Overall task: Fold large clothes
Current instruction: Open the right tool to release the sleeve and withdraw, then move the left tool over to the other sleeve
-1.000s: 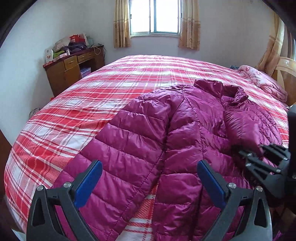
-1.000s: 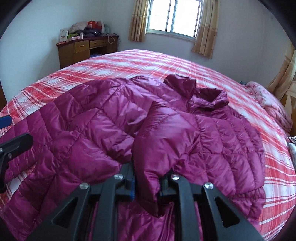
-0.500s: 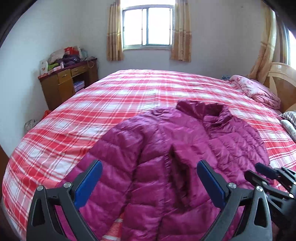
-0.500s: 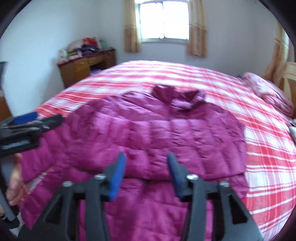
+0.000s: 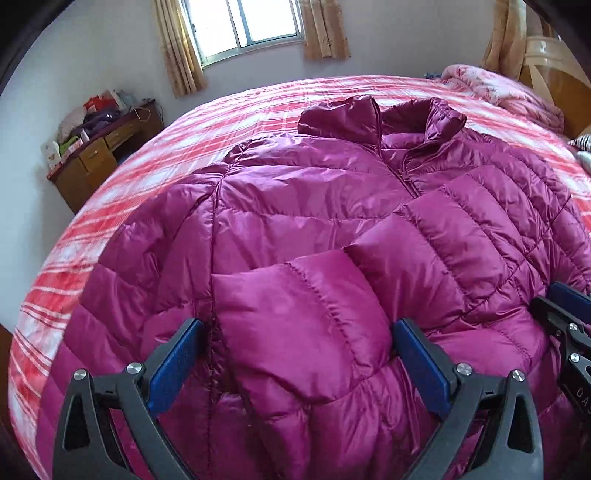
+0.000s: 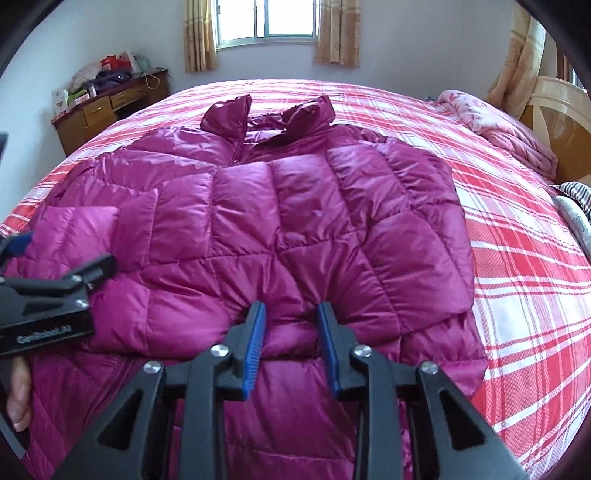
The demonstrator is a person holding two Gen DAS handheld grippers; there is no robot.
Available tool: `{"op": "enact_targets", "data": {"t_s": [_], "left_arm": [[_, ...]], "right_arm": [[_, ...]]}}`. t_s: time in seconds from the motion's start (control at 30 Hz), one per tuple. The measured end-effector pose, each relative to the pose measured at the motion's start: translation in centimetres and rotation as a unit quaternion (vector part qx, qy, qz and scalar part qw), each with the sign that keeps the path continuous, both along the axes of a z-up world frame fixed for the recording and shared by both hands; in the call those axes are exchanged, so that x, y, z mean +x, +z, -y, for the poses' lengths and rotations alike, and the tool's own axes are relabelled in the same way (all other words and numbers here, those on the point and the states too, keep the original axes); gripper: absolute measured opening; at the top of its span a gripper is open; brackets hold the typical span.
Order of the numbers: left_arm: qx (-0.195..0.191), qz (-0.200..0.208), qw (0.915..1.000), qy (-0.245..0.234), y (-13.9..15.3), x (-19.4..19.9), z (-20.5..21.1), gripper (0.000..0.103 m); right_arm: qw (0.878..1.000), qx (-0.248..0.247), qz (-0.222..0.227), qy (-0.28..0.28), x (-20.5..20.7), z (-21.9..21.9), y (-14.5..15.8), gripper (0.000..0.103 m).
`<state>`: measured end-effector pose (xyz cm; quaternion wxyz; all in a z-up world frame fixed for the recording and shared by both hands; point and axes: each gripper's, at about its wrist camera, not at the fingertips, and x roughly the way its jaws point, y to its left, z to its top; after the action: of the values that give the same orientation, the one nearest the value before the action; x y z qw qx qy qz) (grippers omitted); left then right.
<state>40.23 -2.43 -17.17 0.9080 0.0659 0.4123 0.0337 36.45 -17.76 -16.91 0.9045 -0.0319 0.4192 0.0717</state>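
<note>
Right now the magenta down jacket (image 6: 295,221) lies spread on the red plaid bed (image 6: 517,258), collar toward the window (image 6: 267,18), one sleeve (image 5: 406,266) folded across its chest. Just over the jacket's near hem, the left hand-held gripper (image 5: 295,354) points toward the collar, jaws spread wide on either side of the sleeve's cuff, pinching nothing. Beside it, toward the jacket's other edge, the right hand-held gripper (image 6: 290,332) hangs low with jaws partly apart, a puff of quilted fabric bulging between the blue pads (image 6: 255,343); no firm pinch shows. White lettering runs along the left unit's body, too blurred to read.
</note>
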Motion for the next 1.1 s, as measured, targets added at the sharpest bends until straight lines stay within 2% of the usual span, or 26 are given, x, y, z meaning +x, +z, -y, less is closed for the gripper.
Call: {"op": "enact_targets", "data": {"t_s": [0.1, 0.23, 0.33, 0.4, 0.47, 0.57, 0.63, 0.73, 0.83, 0.97, 1.1], "left_arm": [[0.003, -0.002, 1.0, 0.006, 0.8, -0.2, -0.3, 0.102], [-0.045, 0.07, 0.9964, 0.018, 5.5, -2.1, -1.2, 0.102], [-0.046, 0.091, 0.9948, 0.0, 7.5, -2.2, -0.3, 0.102], [-0.038, 0.087, 0.9955, -0.005, 6.9, -1.6, 0.4, 0.102], [-0.032, 0.061, 0.9975, -0.01, 5.2, -0.6, 1.0, 0.102], [-0.001, 0.023, 0.9997, 0.012, 1.6, 0.8, 1.2, 0.102], [-0.019, 0.007, 0.9997, 0.016, 0.2, 1.5, 0.6, 0.102], [-0.036, 0.006, 0.9992, 0.015, 0.1, 1.8, 0.2, 0.102], [-0.054, -0.003, 0.9985, 0.014, -0.5, 2.2, -0.3, 0.102], [-0.087, -0.007, 0.9958, 0.026, -0.9, 2.5, -1.2, 0.102], [-0.073, -0.007, 0.9969, 0.027, -1.1, 2.3, -0.7, 0.102]], "right_arm": [[1.0, 0.011, -0.014, 0.01, -0.1, 0.8, 0.5, 0.031], [1.0, -0.004, -0.01, 0.02, -0.6, 0.7, 0.1, 0.031], [1.0, -0.023, 0.003, 0.019, -1.0, 0.1, -0.1, 0.032], [0.999, -0.031, 0.002, 0.02, -1.1, -0.2, 0.1, 0.032], [1.0, -0.012, -0.005, 0.022, -1.3, 0.4, 0.9, 0.032], [0.999, 0.028, 0.032, -0.002, -2.0, 2.5, 3.4, 0.032], [0.998, 0.039, 0.049, -0.022, -1.5, 3.8, 4.7, 0.032], [0.995, 0.047, 0.058, -0.059, 1.0, 5.4, 5.6, 0.032], [0.995, 0.043, 0.043, -0.083, 4.5, 6.3, 4.8, 0.032], [0.993, 0.04, 0.012, -0.11, 7.2, 7.5, 1.9, 0.032], [0.993, 0.034, -0.01, -0.11, 7.9, 7.8, 0.6, 0.032]]}}
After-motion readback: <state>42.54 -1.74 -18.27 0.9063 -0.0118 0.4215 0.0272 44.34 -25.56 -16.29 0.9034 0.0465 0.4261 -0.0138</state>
